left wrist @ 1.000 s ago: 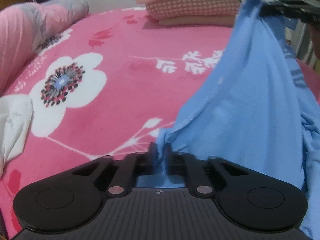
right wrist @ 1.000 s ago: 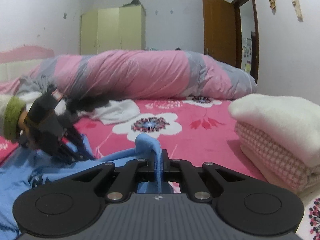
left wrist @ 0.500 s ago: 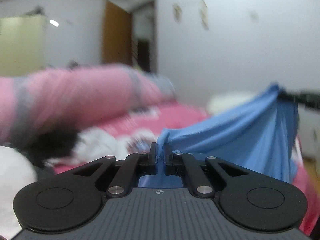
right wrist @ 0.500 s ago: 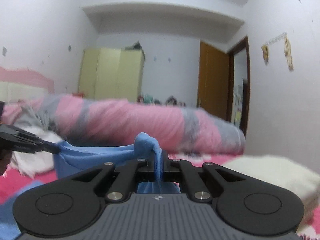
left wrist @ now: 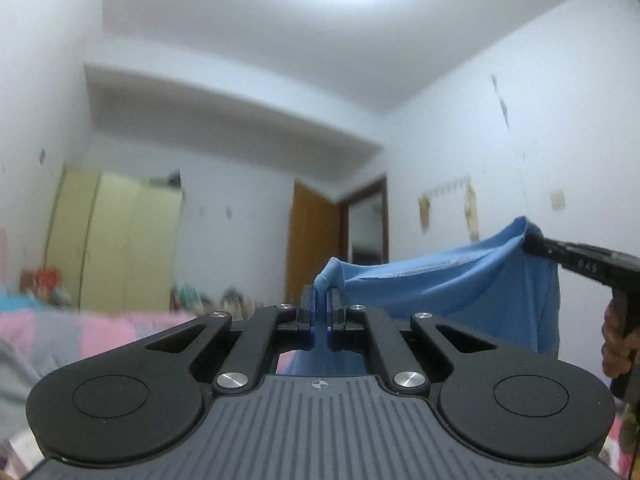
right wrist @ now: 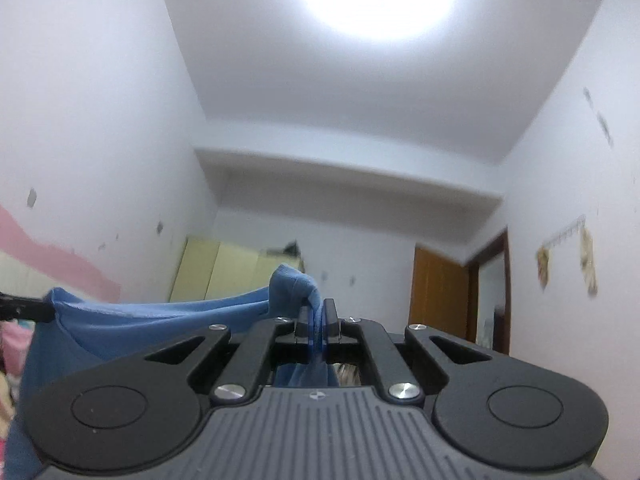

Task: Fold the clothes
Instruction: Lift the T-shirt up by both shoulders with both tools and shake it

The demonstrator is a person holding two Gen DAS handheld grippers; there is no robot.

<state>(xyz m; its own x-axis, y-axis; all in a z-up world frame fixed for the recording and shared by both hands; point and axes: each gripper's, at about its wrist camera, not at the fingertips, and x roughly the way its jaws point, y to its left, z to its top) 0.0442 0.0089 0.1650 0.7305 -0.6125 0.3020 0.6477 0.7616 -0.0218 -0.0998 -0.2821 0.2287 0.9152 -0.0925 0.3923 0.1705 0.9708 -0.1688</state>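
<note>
Left wrist view: the left gripper (left wrist: 321, 312) is clenched on a bunched corner of the blue garment (left wrist: 472, 284), w/ the cloth pinched between its blue pads. From there the upper edge of the garment runs to the right gripper (left wrist: 534, 245), which also bites the cloth at the far corner; a hand (left wrist: 618, 340) holds its handle. The rest of the fabric hangs down below this edge, in the air, above the pink bedding (left wrist: 92, 332).

Right wrist view shows the same from the other side: the right gripper (right wrist: 318, 320) is closed on a fold of the blue garment (right wrist: 132, 320), and the edge goes across to the tip of the left gripper (right wrist: 38, 310).

Step in hand, as I judge: the garment is held up by two corners and spread, prob. to straighten it before laying it down. Next move needs both grips kept firm, the edge kept taut and level, then lowering the cloth flat on the bed w/o wrinkles. The bed surface under it is hardly visible, so I cannot tell how much free space is there.
</note>
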